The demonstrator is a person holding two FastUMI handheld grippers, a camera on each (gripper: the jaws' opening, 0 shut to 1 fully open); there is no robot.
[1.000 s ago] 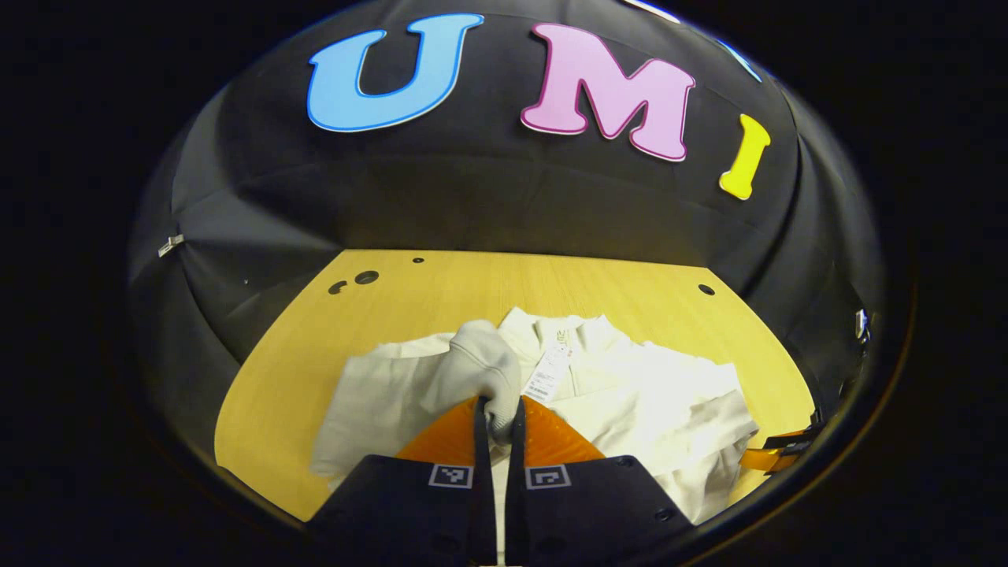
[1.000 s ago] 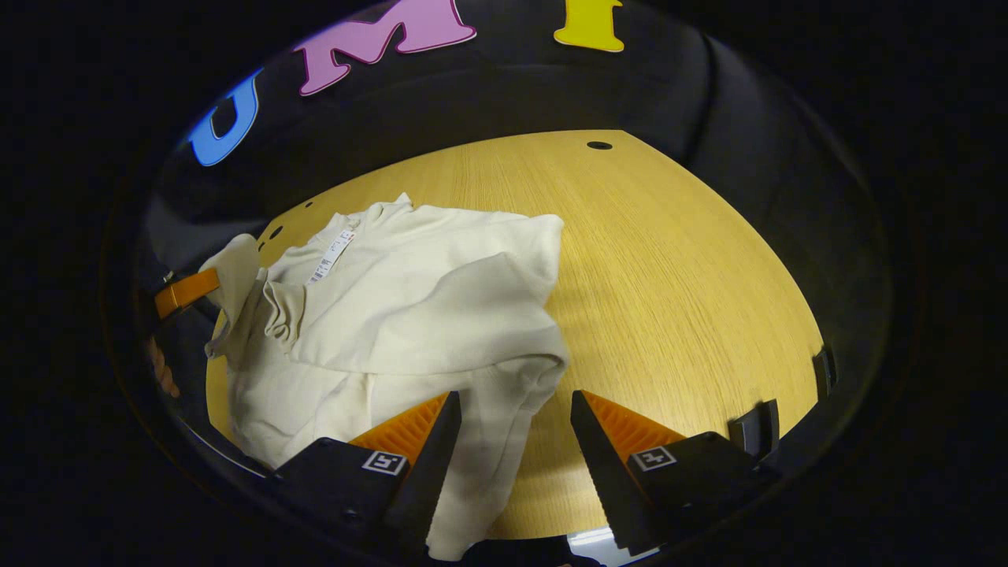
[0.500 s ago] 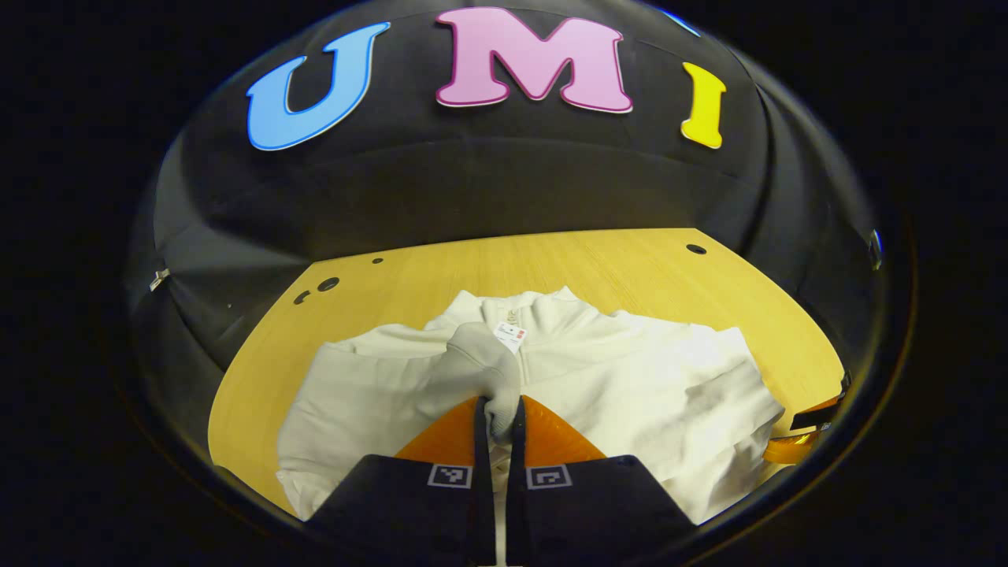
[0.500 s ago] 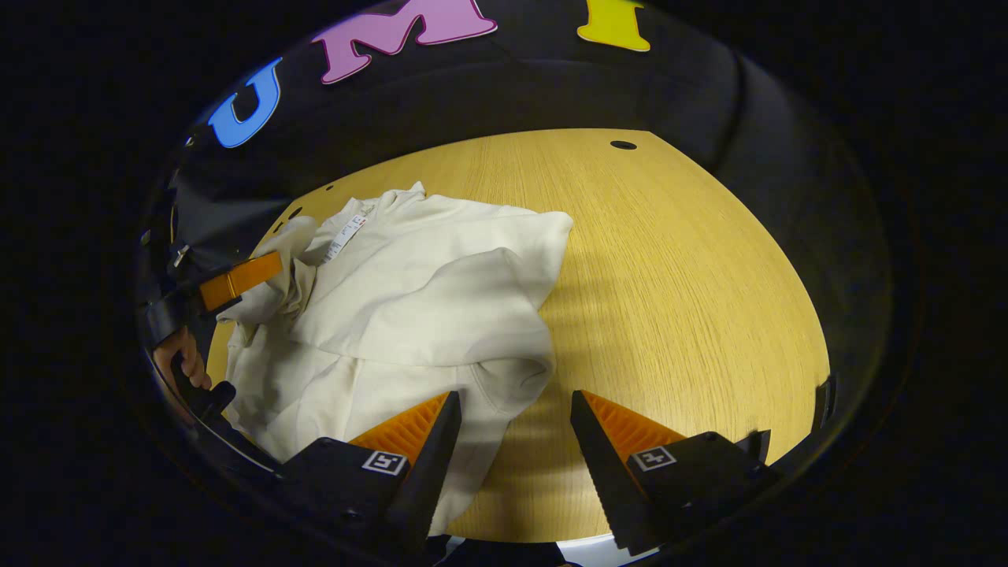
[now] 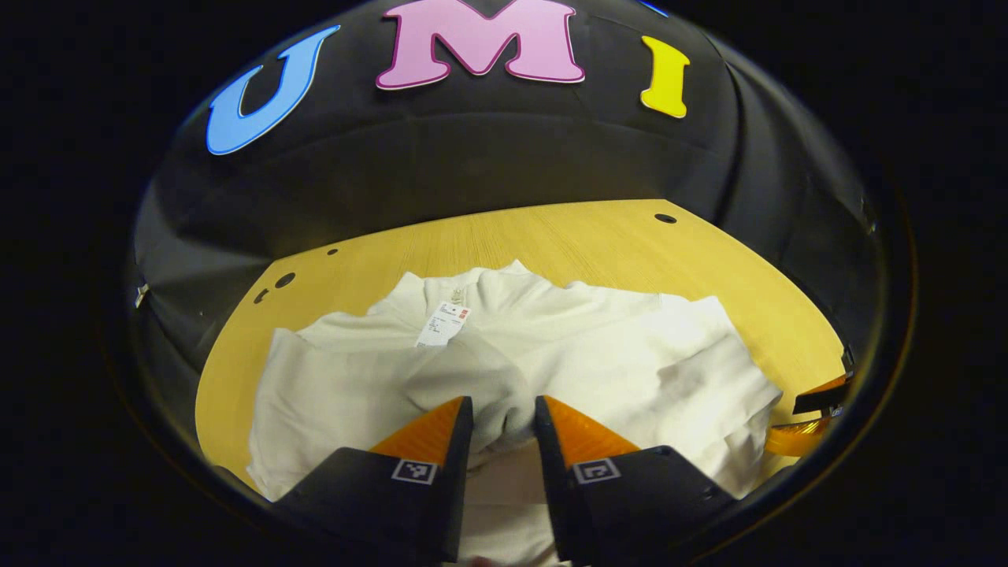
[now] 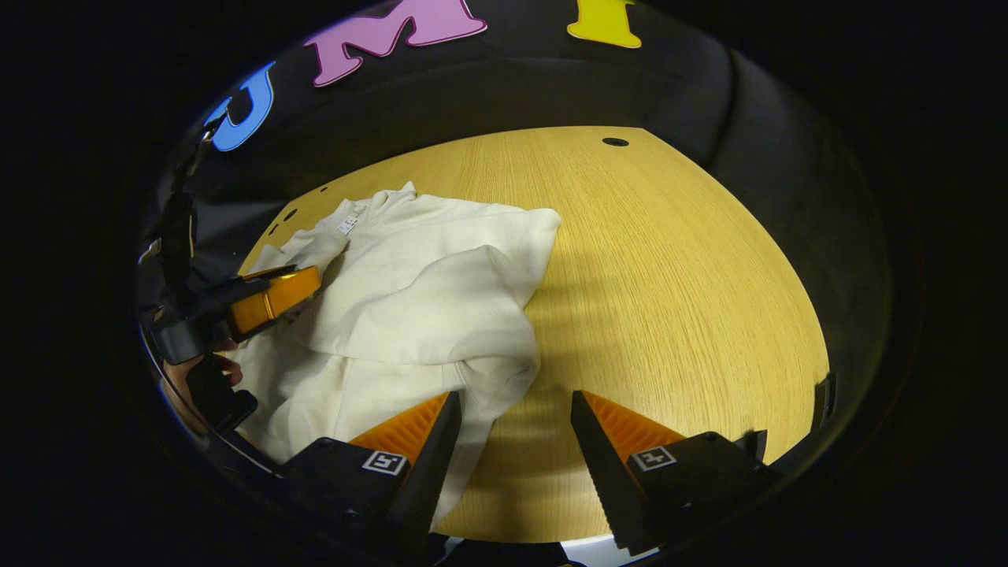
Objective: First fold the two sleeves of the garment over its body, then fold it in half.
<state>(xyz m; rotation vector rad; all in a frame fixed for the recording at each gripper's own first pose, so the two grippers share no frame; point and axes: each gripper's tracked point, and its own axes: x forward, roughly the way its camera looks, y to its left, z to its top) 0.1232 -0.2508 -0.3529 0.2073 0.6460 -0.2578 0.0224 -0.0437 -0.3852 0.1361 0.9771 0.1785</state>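
Note:
A cream long-sleeved garment [image 5: 598, 354] lies on the wooden table [image 5: 583, 236], collar at the far side, with a paper tag [image 5: 442, 324] on it. Its left sleeve [image 5: 457, 378] lies across the body, the cuff resting between the parted fingers of my left gripper [image 5: 502, 413], which is open. In the right gripper view the garment [image 6: 425, 268] has its other sleeve [image 6: 449, 323] folded over the body. My right gripper [image 6: 516, 409] hangs open above the garment's right edge, holding nothing. The left gripper [image 6: 276, 290] shows over the garment's far side.
Bare tabletop [image 6: 669, 260] stretches to the right of the garment, with small holes near its far edge. A hand [image 6: 193, 378] holds the left gripper's handle. The right gripper's orange fingers [image 5: 811, 417] show at the garment's right edge.
My left gripper carried the sleeve cuff inward and down over the body, then opened and let it go. The right gripper stayed open and barely moved.

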